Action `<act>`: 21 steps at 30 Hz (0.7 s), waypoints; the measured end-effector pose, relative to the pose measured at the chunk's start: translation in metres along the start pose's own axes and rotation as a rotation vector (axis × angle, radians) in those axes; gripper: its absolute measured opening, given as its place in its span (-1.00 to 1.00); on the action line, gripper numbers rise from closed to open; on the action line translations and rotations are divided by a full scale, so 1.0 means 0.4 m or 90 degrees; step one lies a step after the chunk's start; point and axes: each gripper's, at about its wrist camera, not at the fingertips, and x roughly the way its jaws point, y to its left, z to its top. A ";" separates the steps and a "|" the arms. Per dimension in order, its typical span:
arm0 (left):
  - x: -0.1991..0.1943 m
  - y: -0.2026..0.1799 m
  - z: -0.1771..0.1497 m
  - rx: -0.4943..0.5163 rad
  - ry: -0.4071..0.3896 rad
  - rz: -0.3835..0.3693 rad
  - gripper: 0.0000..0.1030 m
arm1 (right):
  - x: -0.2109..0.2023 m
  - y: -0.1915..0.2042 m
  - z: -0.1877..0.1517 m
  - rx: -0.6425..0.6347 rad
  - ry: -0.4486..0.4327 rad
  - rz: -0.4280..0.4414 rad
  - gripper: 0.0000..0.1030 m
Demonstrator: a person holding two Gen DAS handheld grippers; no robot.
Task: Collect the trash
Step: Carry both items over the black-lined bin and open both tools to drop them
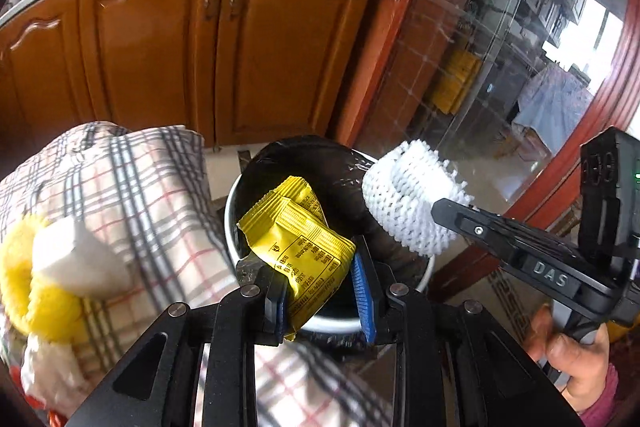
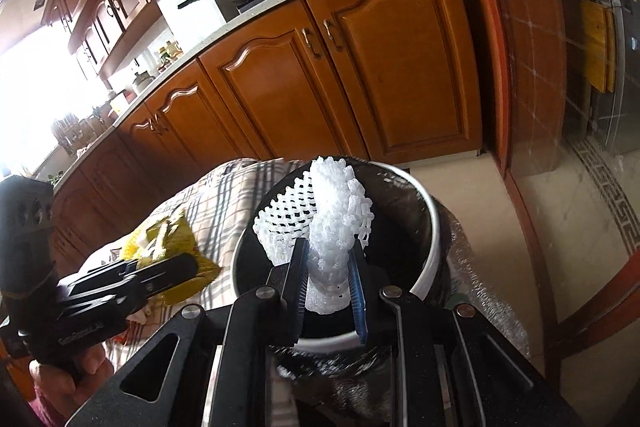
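Each hand-held gripper is matte black plastic. The left hand-held gripper (image 1: 322,291) has blue ribbed pads inside its two fingers and round silver screws at the linkage pivots. The right hand-held gripper (image 2: 328,281) is built the same; its side bears raised "DAS" lettering and a green light. The right hand (image 1: 576,371) wears a maroon knitted cuff at 5 o'clock.

Left tongs (image 1: 322,291) gripping yellow wrapper (image 1: 298,247) over bin (image 1: 232,211), right tongs holding foam net (image 1: 408,195)
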 end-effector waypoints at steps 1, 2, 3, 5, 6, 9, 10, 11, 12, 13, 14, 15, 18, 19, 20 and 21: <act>0.019 0.002 0.016 0.003 0.010 0.002 -0.50 | 0.004 -0.004 0.005 0.000 0.004 -0.001 -0.63; 0.035 0.005 0.028 0.004 0.016 0.006 -0.50 | 0.010 -0.006 0.009 -0.002 0.008 -0.003 -0.63; 0.047 0.003 0.038 0.005 0.022 0.008 -0.50 | 0.016 -0.010 0.012 -0.001 0.013 -0.004 -0.63; 0.079 0.010 0.056 0.008 0.038 0.007 -0.49 | 0.026 -0.022 0.017 0.002 0.021 -0.004 -0.63; 0.092 0.014 0.064 0.008 0.044 0.007 -0.49 | 0.032 -0.024 0.019 0.001 0.026 -0.005 -0.63; 0.133 0.023 0.082 0.013 0.070 0.006 -0.42 | 0.048 -0.035 0.020 0.003 0.039 -0.007 -0.58; 0.151 0.020 0.094 0.016 0.076 0.009 -0.32 | 0.054 -0.034 0.020 0.006 0.044 -0.008 -0.55; 0.158 0.023 0.098 0.017 0.080 0.010 -0.24 | 0.059 -0.039 0.020 0.011 0.048 -0.006 -0.55; 0.164 0.024 0.101 0.017 0.081 0.010 -0.18 | 0.065 -0.044 0.019 0.018 0.053 -0.002 -0.48; 0.164 0.022 0.103 0.015 0.082 0.011 -0.03 | 0.069 -0.049 0.019 0.023 0.056 0.000 -0.40; 0.167 0.028 0.106 0.013 0.081 0.013 0.12 | 0.072 -0.052 0.017 0.027 0.057 0.002 -0.27; 0.166 0.022 0.103 0.011 0.079 0.014 0.16 | 0.073 -0.054 0.016 0.029 0.057 0.004 -0.18; 0.159 0.018 0.093 0.004 0.071 0.012 0.17 | 0.066 -0.059 0.015 0.036 0.050 0.004 -0.02; 0.155 0.000 0.073 0.003 0.066 0.012 0.17 | 0.062 -0.061 0.016 0.039 0.046 0.003 -0.02; 0.131 -0.005 0.045 0.001 0.058 0.011 0.17 | 0.059 -0.063 0.017 0.043 0.043 0.004 -0.02; 0.109 -0.010 0.036 -0.001 0.051 0.009 0.17 | 0.051 -0.064 0.016 0.048 0.037 0.007 -0.02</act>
